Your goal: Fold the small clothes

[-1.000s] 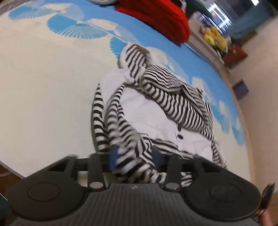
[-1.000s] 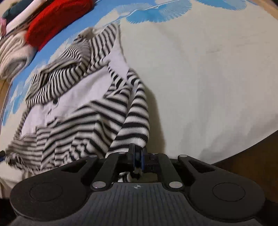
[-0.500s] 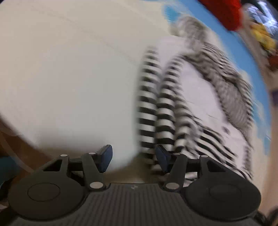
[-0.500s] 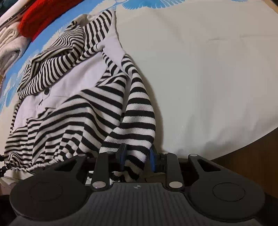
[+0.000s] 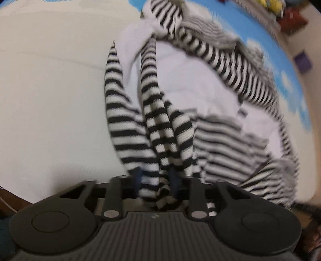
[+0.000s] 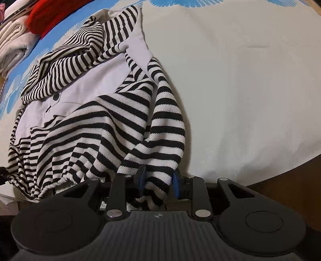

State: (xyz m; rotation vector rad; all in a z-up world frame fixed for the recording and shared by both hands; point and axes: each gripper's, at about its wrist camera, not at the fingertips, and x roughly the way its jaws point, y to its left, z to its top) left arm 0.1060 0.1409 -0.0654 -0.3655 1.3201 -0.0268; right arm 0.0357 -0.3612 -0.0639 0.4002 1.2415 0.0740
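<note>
A small black-and-white striped top [image 6: 96,124] with a white front panel [image 5: 200,84] lies crumpled on the cream and blue tablecloth [image 6: 240,80]. In the left wrist view, one striped sleeve [image 5: 152,112] runs down into my left gripper [image 5: 155,181]. Its jaws are closing, and the blue pads press on the bunched fabric. In the right wrist view, the other striped sleeve [image 6: 168,120] ends between the pads of my right gripper [image 6: 158,181]. Those jaws stand apart, with the cuff lying loosely between them.
A red knit garment [image 6: 46,18] and folded cream fabric [image 6: 12,44] sit at the far left edge of the cloth. The table's brown edge [image 6: 291,180] curves close on the right. A purple box [image 5: 303,61] stands on the floor beyond the table.
My left gripper swung from bare cloth onto the sleeve, dropped lower, and narrowed around it. The right jaws, shut on the cuff a second ago, have parted and stayed still.
</note>
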